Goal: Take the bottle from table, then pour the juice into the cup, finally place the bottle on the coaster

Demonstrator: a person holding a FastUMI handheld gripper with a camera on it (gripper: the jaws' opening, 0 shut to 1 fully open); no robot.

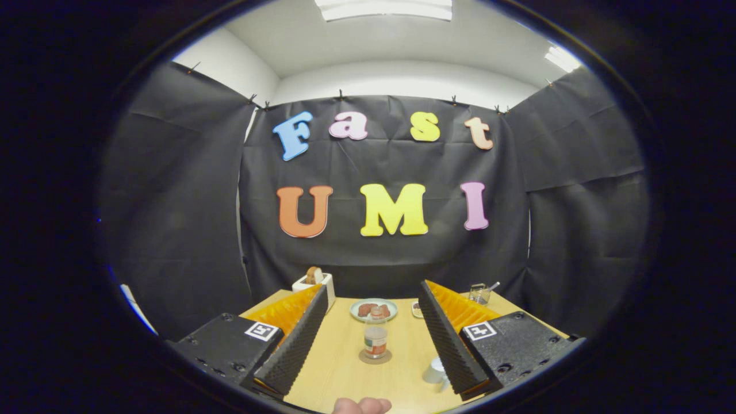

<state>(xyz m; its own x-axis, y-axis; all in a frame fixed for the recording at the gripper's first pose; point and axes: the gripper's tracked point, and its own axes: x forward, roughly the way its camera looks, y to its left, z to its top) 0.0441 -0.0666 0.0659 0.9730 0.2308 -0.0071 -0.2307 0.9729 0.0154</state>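
Gripper view: claw (374, 339) wide apart, level over table (345, 368); bottle (375, 339) on coaster (375, 357) btwn fingers, untouched.

Tongs-mounted fisheye, facing forward across table (345, 368)

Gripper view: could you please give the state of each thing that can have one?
gripper: fingers open, holding nothing
bottle: upright on the coaster, between the fingers and apart from them
cup: upright beside one finger, contents hidden
plate: beyond the bottle, holding food

cup (435, 370) half behind claw (372, 299) finger
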